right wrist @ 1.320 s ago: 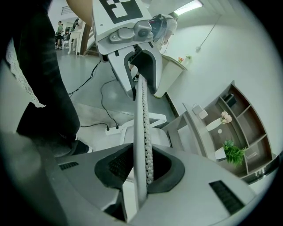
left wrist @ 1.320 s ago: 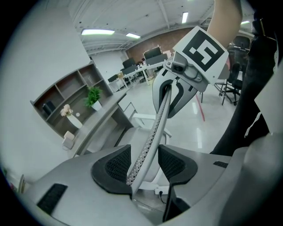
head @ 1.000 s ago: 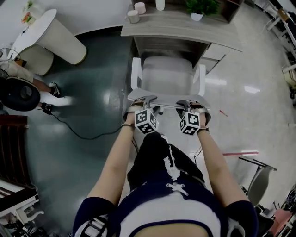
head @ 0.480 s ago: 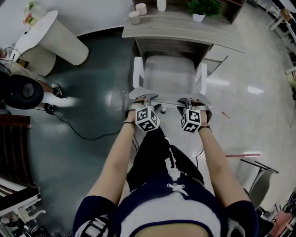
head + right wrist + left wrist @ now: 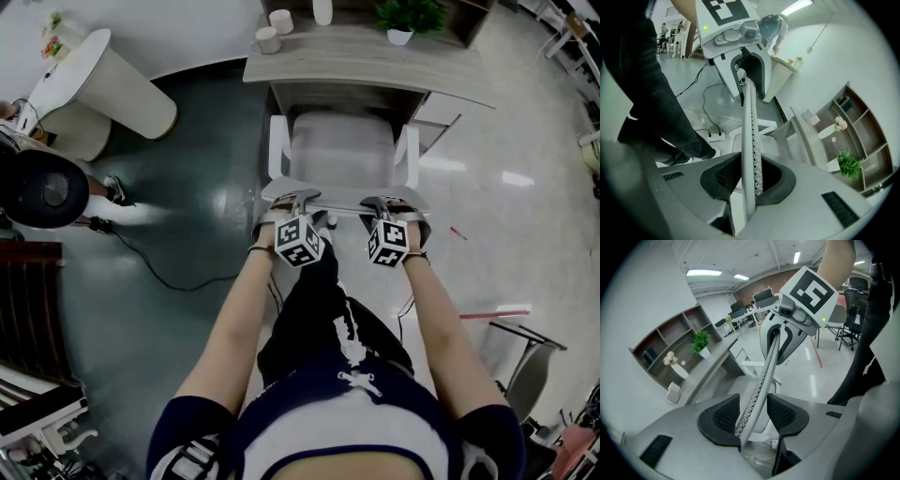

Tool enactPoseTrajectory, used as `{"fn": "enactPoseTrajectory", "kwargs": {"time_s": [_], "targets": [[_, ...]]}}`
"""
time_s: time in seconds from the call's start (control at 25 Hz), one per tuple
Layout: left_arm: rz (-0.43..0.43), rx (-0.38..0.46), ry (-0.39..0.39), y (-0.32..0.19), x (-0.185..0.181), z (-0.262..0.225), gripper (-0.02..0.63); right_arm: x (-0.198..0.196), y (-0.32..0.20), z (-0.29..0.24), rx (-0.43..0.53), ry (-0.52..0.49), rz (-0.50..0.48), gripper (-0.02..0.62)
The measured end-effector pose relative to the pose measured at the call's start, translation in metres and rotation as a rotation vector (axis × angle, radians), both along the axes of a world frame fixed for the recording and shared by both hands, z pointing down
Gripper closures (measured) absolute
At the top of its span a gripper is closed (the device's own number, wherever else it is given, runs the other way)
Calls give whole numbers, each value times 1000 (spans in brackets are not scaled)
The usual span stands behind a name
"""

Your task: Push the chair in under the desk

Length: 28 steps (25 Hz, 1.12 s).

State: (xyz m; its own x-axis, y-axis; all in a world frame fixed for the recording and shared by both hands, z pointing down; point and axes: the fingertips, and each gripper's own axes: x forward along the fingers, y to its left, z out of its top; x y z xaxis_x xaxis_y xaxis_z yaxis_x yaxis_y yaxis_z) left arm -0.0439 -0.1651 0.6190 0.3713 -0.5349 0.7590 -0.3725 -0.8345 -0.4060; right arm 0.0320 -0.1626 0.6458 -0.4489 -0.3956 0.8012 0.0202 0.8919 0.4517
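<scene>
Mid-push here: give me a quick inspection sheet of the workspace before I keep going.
Surface: glossy floor, dark on the left, pale on the right.
Job's things: white chair faces the desk opening, seat mostly outside it.
Clutter: a cup and a potted plant stand on the desk.
Grippers: left gripper open, straddling the backrest rim; right gripper shut on that rim.
Cables: black cable across the floor left of the chair; power strip on the floor.
Surroundings: round white table, a bystander, red floor tape, another chair.
</scene>
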Motion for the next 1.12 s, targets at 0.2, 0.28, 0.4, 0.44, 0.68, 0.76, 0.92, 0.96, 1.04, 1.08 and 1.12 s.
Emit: {"fn": "enactPoseTrajectory", "kwargs": {"time_s": [0.2, 0.28, 0.4, 0.44, 0.68, 0.76, 0.92, 0.96, 1.04, 1.08, 1.12], "targets": [[4, 3, -4, -11, 1, -1, 417, 2, -11, -1, 2, 1, 1, 529], [8, 2, -3, -15, 1, 0, 419, 1, -15, 0, 11, 1, 3, 529], [15, -1, -1, -21, 0, -1, 419, 0, -21, -1, 17, 2, 6, 529], [17, 0, -2, -23, -1, -1, 420, -1, -23, -1, 16, 1, 7, 529], [24, 5, -2, -36, 0, -2, 423, 0, -37, -1, 15, 1, 6, 529], [26, 6, -4, -41, 0, -2, 425, 1, -42, 0, 11, 1, 5, 529], [31, 8, -3, -51, 1, -1, 425, 2, -52, 0, 12, 1, 7, 529], [32, 8, -3, -53, 2, -1, 425, 2, -54, 1, 11, 1, 8, 529], [34, 8, -2, -58, 2, -1, 425, 2, -59, 1, 7, 3, 9, 529], [35, 8, -3, -61, 1, -1, 426, 2, -62, 0, 7, 3, 9, 529], [36, 9, -4, -63, 1, -1, 428, 1, -64, 0, 8, 3, 10, 529]]}}
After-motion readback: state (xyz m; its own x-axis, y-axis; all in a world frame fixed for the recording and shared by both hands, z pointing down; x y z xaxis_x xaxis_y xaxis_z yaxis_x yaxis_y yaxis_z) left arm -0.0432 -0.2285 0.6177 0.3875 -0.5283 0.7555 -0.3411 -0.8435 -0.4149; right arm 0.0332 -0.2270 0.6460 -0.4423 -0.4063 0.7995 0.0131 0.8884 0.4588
